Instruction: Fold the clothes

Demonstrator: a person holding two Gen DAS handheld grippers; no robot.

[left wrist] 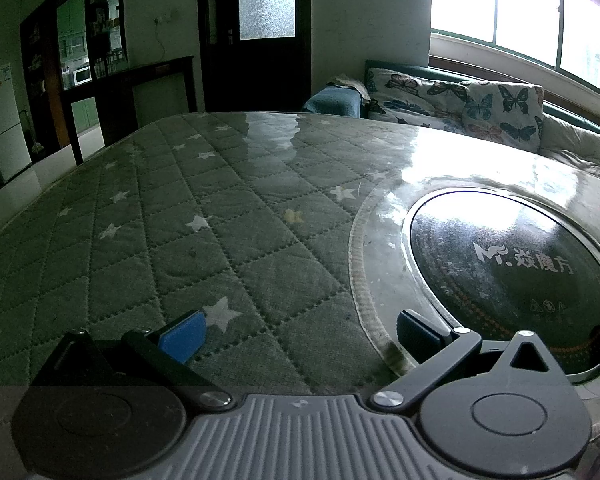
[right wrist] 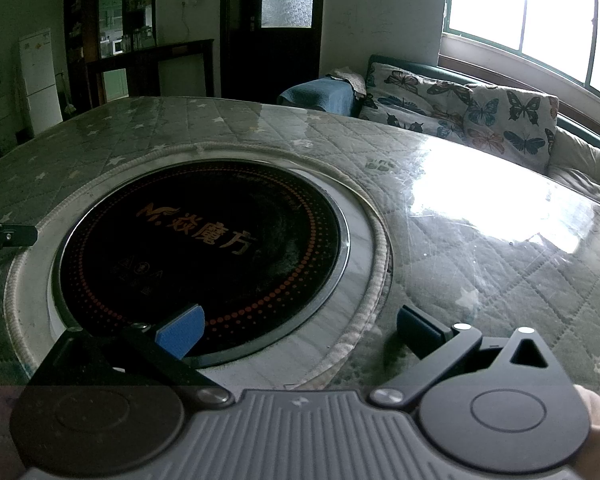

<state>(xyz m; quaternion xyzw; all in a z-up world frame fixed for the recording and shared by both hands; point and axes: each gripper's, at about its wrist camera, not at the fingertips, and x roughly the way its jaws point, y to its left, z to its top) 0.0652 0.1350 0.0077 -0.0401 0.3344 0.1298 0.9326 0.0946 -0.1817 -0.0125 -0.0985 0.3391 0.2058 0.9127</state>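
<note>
Both tongs stand spread, pinching nothing: left gripper [left wrist: 300, 334] over the quilted, star-patterned table cover [left wrist: 188, 216], right gripper [right wrist: 300, 332] at the rim of the round, glossy black cooktop [right wrist: 204, 248] (ringed by pale braided trim). Clothes appear in neither view. Butterfly-print cushions [right wrist: 460, 108] line the sofa behind.

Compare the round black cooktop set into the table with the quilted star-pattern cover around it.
1. The cooktop is a black, glossy round disc; the quilted cover is grey-green fabric spreading over the whole table.
2. The cooktop bears printed lettering and rings of orange dots; the cover bears white stars and diamond stitching.
3. The cooktop has a metal rim; the cover ends in a pale corded edge around it.

Both lie flat and carry no clothes in these views.
</note>
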